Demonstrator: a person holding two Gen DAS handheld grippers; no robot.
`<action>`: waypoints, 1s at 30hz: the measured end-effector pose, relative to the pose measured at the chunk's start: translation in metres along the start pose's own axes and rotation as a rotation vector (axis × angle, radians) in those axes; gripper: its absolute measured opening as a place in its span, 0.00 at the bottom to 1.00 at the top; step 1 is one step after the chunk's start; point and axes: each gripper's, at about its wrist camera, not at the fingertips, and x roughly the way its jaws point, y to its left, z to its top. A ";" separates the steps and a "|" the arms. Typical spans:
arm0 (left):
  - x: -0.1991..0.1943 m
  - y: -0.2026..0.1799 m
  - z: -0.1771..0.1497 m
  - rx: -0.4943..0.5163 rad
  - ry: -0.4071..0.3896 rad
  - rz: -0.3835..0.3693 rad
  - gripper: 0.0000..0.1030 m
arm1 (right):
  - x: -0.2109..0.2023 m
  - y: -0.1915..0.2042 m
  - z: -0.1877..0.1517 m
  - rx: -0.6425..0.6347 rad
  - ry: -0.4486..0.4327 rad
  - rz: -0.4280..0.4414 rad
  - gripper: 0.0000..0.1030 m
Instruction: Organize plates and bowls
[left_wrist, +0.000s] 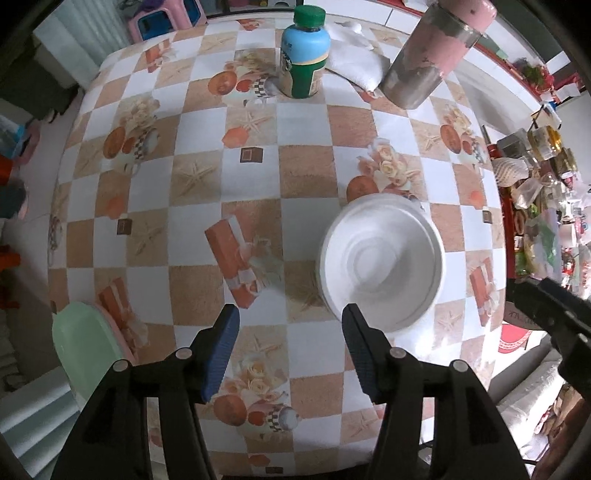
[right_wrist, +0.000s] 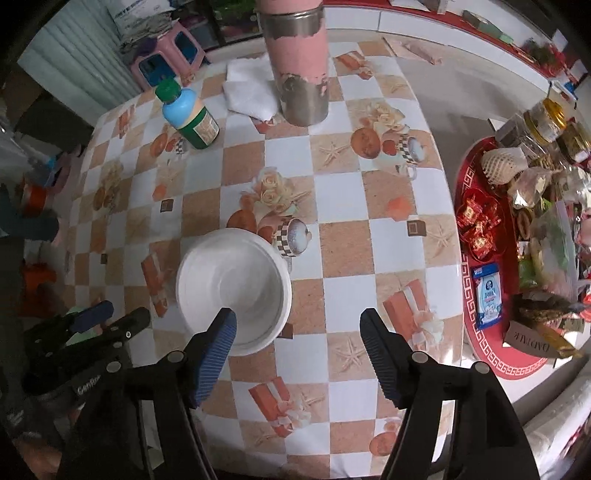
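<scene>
Blue ribbed pads line the jaws of both grippers, and both sets of jaws stand wide apart with nothing between them. The left gripper hangs above the checkered tablecloth, and its right-hand pad overlaps the near rim of the white bowl in the picture; contact cannot be judged. The right gripper hovers over the same cloth, and its left-hand pad overlaps the bowl's near rim in its own view. The bowl sits upright on the worktop, open side up; stepped rims at its edge suggest more than one nested together, though the count cannot be told.

Farther back on the worktop a bottle with a green cap and blue shoulder stands upright. Beside it lies a folded white cloth, and just past the cloth stands a tall steel tumbler with patchy pink coating. At the worktop's near left edge in the left wrist view, a pale green plate rests on a pink one. To the right, apart from the worktop, a red round table carries packets, jars and wrapped sweets.
</scene>
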 end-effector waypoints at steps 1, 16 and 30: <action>-0.004 0.000 -0.004 0.002 -0.008 -0.004 0.60 | -0.003 -0.002 -0.004 0.008 -0.005 0.002 0.69; -0.037 -0.018 -0.047 0.065 -0.045 0.030 0.60 | -0.007 0.030 -0.067 -0.127 0.070 -0.058 0.69; -0.053 -0.009 -0.046 0.052 -0.085 0.056 0.60 | -0.040 0.041 -0.060 -0.149 -0.126 -0.072 0.69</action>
